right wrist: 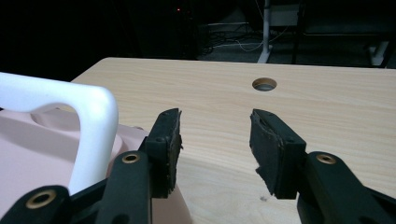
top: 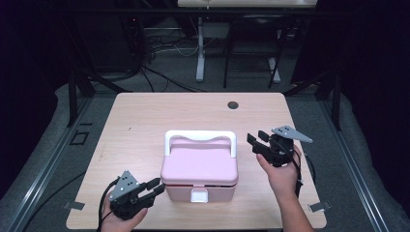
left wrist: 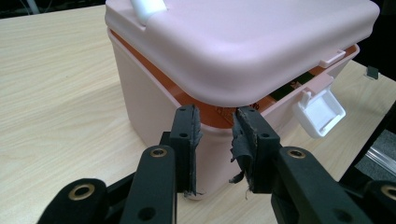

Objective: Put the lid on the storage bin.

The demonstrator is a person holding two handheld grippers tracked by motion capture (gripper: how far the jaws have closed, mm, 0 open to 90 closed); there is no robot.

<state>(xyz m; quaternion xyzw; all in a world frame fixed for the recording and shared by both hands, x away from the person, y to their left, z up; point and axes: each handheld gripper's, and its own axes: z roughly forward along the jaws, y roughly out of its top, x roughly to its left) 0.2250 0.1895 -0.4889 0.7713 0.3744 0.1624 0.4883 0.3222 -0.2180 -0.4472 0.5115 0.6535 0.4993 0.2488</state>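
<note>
— The high view looks forward and down over the whole table (top: 145,116).
— And the gripper views?
— Low, close: the left faces the pink box (left wrist: 243,51) at the near edge, the right its white handle (right wrist: 88,126) and the far edge.

Lab: black framing (top: 75,92), floor cables (top: 164,48)

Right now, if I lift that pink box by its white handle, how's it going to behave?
The pink box looks like rigid plastic, so it should stay stiff. Its white latch hangs open and the lid shows a gap, so it may pop open. The handle seems hinged, so the box could swing.
</note>
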